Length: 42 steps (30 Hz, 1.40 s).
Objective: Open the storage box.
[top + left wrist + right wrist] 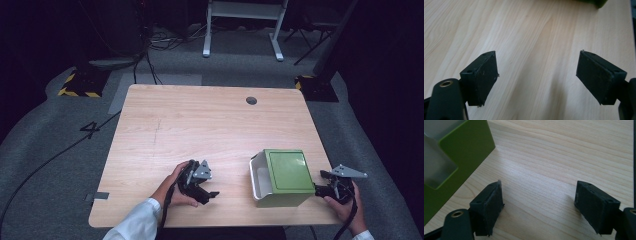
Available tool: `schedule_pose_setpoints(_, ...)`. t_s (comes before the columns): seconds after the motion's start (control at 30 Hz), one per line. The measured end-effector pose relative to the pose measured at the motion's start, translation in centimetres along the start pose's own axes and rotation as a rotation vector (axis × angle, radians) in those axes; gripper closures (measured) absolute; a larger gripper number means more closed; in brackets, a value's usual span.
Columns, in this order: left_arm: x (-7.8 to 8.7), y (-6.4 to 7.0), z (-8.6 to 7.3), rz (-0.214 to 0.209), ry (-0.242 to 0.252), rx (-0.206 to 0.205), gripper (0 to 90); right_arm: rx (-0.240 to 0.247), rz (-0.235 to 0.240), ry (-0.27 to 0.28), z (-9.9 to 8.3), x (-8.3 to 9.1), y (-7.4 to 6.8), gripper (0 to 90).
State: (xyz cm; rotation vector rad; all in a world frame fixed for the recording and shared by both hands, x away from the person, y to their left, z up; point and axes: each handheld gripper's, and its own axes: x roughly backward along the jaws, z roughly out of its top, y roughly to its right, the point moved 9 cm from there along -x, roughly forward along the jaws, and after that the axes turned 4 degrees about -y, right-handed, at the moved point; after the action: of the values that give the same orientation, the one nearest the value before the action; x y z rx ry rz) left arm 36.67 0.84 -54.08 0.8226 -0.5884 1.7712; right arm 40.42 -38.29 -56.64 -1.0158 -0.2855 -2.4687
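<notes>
Across the middle of the high view we see the wooden bench. Lower right on it sits the green box, its white drawer slid partway out. Our right gripper rests just beside it, fingers wide apart, empty. Lower centre, our left gripper likewise gapes, empty.

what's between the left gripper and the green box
Nothing: in the high view only bare wooden table lies between the left gripper and the green box with its white drawer.
</notes>
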Motion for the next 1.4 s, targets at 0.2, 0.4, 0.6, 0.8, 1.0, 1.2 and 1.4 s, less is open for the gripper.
schedule_pose_setpoints(0.2,-1.3,1.8,2.6,-0.041,0.01,-0.065,17.6,0.001,0.001,0.0,0.0,0.0,0.0,22.8)
schedule_pose_setpoints(0.4,-2.0,4.0,5.6,-0.079,0.055,-0.138,17.0,0.0,0.001,0.0,0.0,0.0,0.0,22.6)
schedule_pose_setpoints(0.6,-2.3,5.6,7.6,-0.105,0.094,-0.179,16.4,0.0,-0.002,0.0,0.0,0.0,0.0,22.1)
schedule_pose_setpoints(0.8,-2.7,6.9,9.1,-0.143,0.121,-0.207,16.4,0.0,-0.002,-0.001,0.0,0.0,0.0,22.1)
schedule_pose_setpoints(1.0,-3.6,7.8,9.7,-0.165,0.112,-0.241,16.3,0.0,-0.002,0.0,0.0,0.0,0.0,22.1)
schedule_pose_setpoints(1.2,-4.8,8.8,9.9,-0.215,0.079,-0.273,16.4,0.001,-0.003,0.001,0.0,0.0,0.0,22.1)
schedule_pose_setpoints(1.4,-5.7,8.8,9.8,-0.236,0.054,-0.267,16.6,0.0,-0.002,0.0,0.0,0.0,0.0,22.1)
